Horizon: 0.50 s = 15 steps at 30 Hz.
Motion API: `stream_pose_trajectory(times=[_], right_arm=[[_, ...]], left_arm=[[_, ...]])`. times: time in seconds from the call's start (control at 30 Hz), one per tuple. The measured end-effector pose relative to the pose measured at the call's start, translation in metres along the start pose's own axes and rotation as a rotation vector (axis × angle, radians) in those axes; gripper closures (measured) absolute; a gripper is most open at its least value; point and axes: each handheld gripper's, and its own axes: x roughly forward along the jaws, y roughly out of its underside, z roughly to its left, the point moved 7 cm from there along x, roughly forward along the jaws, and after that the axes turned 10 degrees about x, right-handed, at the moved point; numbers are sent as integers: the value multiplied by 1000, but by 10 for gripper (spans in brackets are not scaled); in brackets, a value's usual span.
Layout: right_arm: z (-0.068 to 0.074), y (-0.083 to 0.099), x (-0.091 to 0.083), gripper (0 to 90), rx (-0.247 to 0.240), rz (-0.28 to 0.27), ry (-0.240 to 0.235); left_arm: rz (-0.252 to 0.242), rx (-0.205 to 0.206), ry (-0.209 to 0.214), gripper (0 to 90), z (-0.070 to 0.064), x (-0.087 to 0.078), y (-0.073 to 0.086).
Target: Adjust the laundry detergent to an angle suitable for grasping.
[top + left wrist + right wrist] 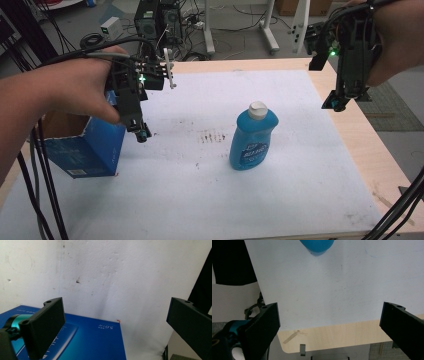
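I take the blue bottle as my landmark: it stands upright with its white cap on, about mid-way across the white sheet that covers the worktop. My left tongs hang well to the left of the bottle, pointing down over the near corner of the open blue box, which sits at the sheet's left edge, far from the bottle. In the left gripper view my left tongs stand wide apart with nothing between the jaws; under them I see the box's blue printed face and the stained white sheet beyond it. My right tongs are held up in the air well to the right of the bottle and farther back, above the bare wooden edge of the worktop. In the right gripper view my right tongs are also spread wide and hold nothing; past them lie the white sheet, the wooden rim of the worktop, and at the top of that view a rounded blue part of the bottle, well clear of the jaws. A patch of brown stains marks the sheet just left of the bottle. Neither pair of tongs touches the bottle or the box.
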Motion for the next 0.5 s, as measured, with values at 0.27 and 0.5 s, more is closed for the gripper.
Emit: stream_pose_trajectory(times=[0.27,0.5], right_arm=[[1,6,2,19,7,-3,2],[3,12,2,19,12,-5,2]], left_arm=[[-83,-86,14,18,-10,-8,-12],[-162,-135,23,18,-14,-13,-26]])
